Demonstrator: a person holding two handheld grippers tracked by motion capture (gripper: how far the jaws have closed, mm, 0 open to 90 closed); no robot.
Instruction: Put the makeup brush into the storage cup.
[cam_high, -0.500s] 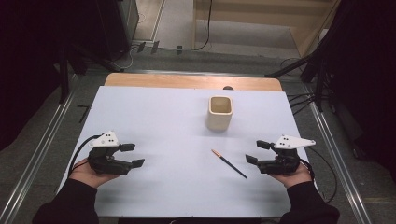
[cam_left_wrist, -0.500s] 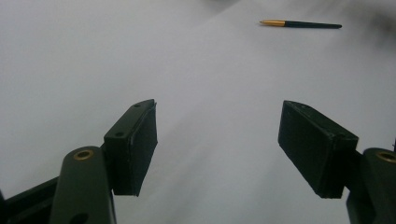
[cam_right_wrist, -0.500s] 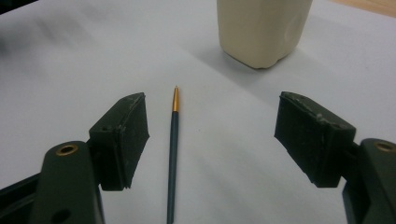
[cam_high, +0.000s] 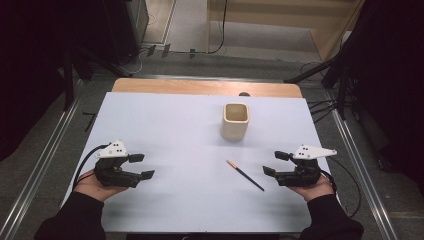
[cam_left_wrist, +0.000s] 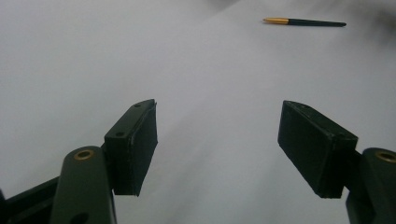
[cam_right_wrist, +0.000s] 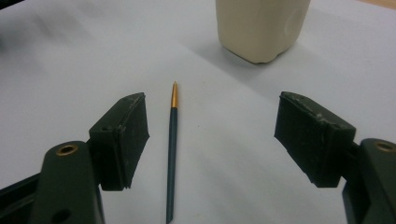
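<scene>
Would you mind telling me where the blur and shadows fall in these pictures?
High view: surroundings dark, the cup throws a faint shadow. Left gripper view: soft, the pen far off. Right gripper view: pen fairly sharp, cup shadowed at its base.

Two hands in dark sleeves enter from 6 o'clock. The left gripper (cam_high: 141, 166), at 8 o'clock, points toward 3 with jaws spread wide. The right gripper (cam_high: 275, 163), at 4 o'clock, points toward 9, jaws likewise apart, gripping nothing.
</scene>
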